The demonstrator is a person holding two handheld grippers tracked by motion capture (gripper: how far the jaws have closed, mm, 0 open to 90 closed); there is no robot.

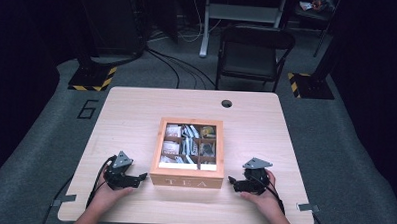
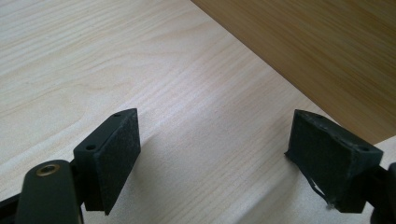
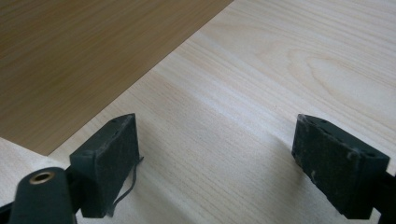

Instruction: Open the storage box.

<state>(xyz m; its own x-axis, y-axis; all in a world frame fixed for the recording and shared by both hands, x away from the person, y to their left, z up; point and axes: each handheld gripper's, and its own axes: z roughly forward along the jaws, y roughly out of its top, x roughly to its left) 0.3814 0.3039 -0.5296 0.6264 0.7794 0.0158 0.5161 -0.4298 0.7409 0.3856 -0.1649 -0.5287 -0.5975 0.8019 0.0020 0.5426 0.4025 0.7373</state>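
A wooden tea box (image 1: 187, 151) marked TEA sits in the middle of the table (image 1: 131, 109), its several compartments holding tea bags under a clear lid. My left gripper (image 1: 143, 177) rests on the table just left of the box, jaws open and pointing at its side. My right gripper (image 1: 230, 180) rests just right of the box, also open. In the left gripper view the gripper (image 2: 212, 154) has bare tabletop between its pads and the box's side wall (image 2: 317, 51) at upper right. In the right gripper view the gripper (image 3: 217, 158) is likewise empty, with the box wall (image 3: 84, 56) at upper left.
A round cable hole (image 1: 227, 103) lies near the table's far edge. A dark folding chair (image 1: 251, 54) stands beyond the table. Cables run across the grey floor, and yellow-black striped bases (image 1: 92, 81) sit at both far sides.
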